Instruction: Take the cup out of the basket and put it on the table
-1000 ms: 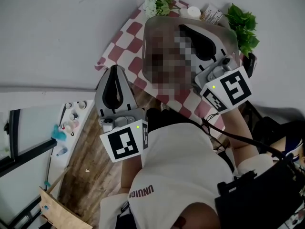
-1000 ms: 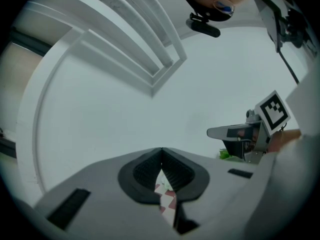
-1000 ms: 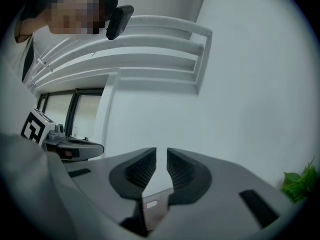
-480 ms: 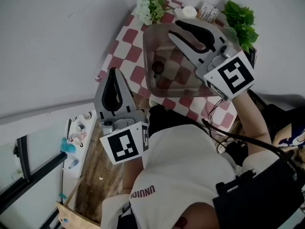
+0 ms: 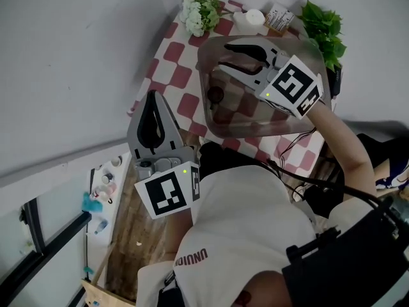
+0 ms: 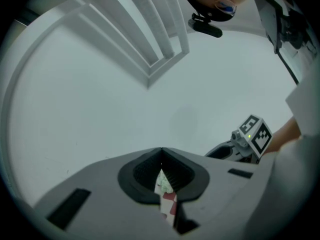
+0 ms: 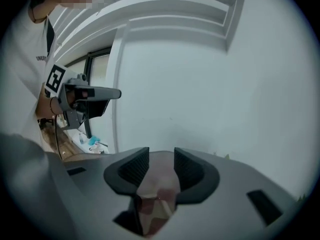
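Observation:
A clear brownish basket (image 5: pixel 252 132) stands on the red-and-white checked table (image 5: pixel 172 75). A small dark cup (image 5: pixel 215 95) sits inside it near the left wall. My right gripper (image 5: pixel 223 55) hangs over the basket's far part, pointing left and a little downward, above and right of the cup. Its jaws have just been opening and stand apart with nothing between them; in the right gripper view (image 7: pixel 161 159) only the basket's tinted plastic shows in the gap. My left gripper (image 5: pixel 152 96) is shut and empty, off the table's left edge; its jaws meet in the left gripper view (image 6: pixel 161 153).
Along the table's far edge stand white flowers (image 5: pixel 199 8), a white jar (image 5: pixel 252 18), a small box (image 5: pixel 281 18) and a green plant (image 5: pixel 323 27). A grey wall runs along the left. On the floor at lower left is a low shelf (image 5: pixel 105 184) with small bottles.
My right gripper has come down from above the basket's right rim to over its inside, tilting downward, and its jaws have spread. The left gripper has shifted only slightly.

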Motion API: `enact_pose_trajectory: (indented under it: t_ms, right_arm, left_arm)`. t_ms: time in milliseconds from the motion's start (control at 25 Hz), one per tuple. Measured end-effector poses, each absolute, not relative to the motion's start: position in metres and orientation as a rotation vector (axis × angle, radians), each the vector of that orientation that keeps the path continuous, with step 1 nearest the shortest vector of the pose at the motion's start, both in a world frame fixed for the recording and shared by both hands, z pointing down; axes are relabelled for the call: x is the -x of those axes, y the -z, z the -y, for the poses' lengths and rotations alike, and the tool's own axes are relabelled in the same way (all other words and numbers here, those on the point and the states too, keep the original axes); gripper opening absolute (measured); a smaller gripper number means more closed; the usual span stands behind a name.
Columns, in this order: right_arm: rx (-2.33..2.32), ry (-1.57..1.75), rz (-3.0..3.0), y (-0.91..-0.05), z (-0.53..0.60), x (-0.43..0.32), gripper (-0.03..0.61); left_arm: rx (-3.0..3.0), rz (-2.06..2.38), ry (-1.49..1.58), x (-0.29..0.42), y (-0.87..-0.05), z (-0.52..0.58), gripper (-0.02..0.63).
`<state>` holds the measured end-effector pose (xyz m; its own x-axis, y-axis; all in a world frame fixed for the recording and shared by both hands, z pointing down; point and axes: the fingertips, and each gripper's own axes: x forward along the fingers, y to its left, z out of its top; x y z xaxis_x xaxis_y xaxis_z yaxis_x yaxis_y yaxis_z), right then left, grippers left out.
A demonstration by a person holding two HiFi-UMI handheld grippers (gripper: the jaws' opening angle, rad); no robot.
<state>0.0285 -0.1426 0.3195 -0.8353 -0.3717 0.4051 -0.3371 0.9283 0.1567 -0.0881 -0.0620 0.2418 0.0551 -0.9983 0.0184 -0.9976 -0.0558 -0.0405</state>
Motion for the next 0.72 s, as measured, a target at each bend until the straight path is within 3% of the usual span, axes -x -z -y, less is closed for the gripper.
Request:
enact_pose_trajectory:
  t_ms: [360, 720]
  right_arm:
    - [-0.265, -0.020, 2.551, -0.403, 0.126, -0.019, 0.227]
    - [-0.130, -0.077, 2.461, -0.457, 0.115, -0.014, 0.247]
  left_arm:
    - [2.287, -2.158, 0.062, 0.090, -0.251, 0.073, 0.013]
    - [2.270, -2.205, 0.075, 0.100, -0.259, 0.078, 0.012]
